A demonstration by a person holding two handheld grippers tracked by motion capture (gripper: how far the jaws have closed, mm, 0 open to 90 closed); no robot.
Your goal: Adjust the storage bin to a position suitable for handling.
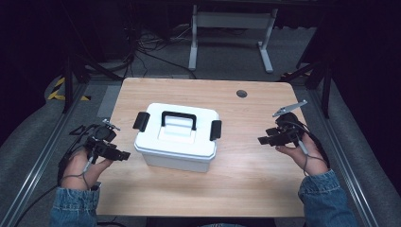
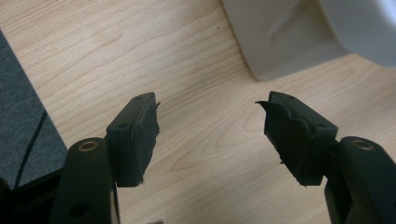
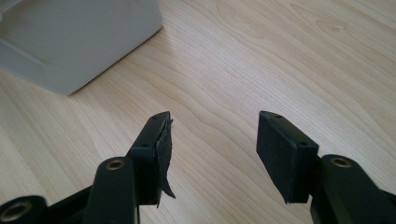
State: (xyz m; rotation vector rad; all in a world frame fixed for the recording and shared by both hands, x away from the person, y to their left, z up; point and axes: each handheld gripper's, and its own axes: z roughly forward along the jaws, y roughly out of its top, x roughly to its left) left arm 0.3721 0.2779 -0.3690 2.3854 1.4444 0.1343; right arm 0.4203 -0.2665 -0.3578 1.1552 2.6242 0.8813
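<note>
Denim sleeves are coming in at the bottom of the high view, and we are holding a claw in each hand over the table (image 1: 246, 179). Our left claw (image 1: 124, 155) is hovering at the left edge, its jaws spread wide with nothing between them; in the left gripper view (image 2: 208, 126) bare wood is showing through the gap. Just ahead of those jaws and a little to one side, we are seeing the lower corner of the box (image 2: 289, 42), near but not touching.

Our right claw (image 1: 261, 140) is hanging on the other side, also spread and gripping nothing. In the right gripper view (image 3: 212, 140) the box (image 3: 70, 42) is lying farther off, up and to the left of the jaws, well apart from them.

Between the two claws the white box (image 1: 179, 137) is sitting near the middle of the table, lid on, its black handle (image 1: 178, 118) lying flat and a black latch at each end.
</note>
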